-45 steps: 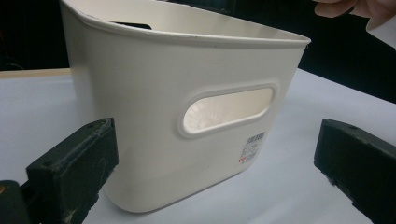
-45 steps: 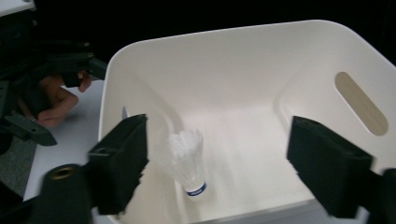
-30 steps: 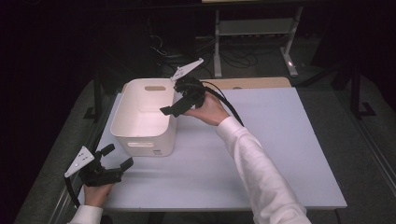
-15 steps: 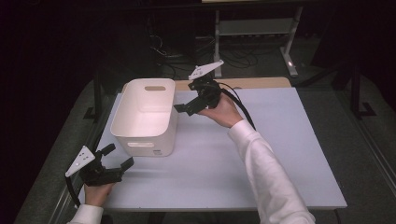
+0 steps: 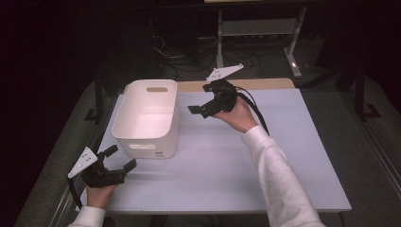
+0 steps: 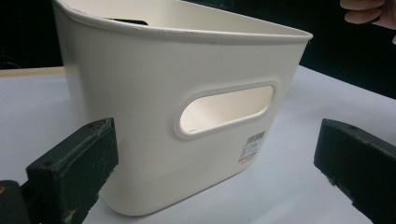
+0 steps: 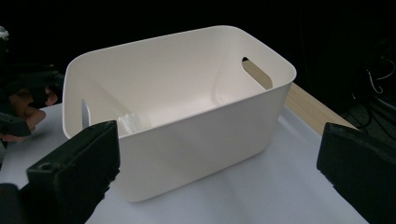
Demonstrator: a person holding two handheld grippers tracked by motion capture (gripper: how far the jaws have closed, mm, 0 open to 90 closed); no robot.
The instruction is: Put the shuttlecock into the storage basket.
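Note:
A white plastic bin (image 5: 146, 118) with handle slots stands at the table's left-middle. A small white crumpled thing (image 7: 133, 122) lies inside it on the bottom. My right gripper (image 5: 201, 101) hovers just right of the bin, open and pointed at it with nothing between its jaws. In the right gripper view the bin (image 7: 187, 107) sits between the wide-open jaws. My left gripper (image 5: 120, 157) rests open near the table's front left corner, aimed at the bin's near end. The left gripper view has the bin's handle slot (image 6: 226, 112) and a barcode label (image 6: 252, 147) close ahead.
The pale table top (image 5: 236, 165) has free room to the right and in front of the bin. A wooden strip (image 5: 265, 84) runs along the far edge. Beyond it stand a metal frame (image 5: 255, 28) and cables on a dark floor.
My right gripper has drawn back to the right, away from the bin's rim. The left gripper has not moved.

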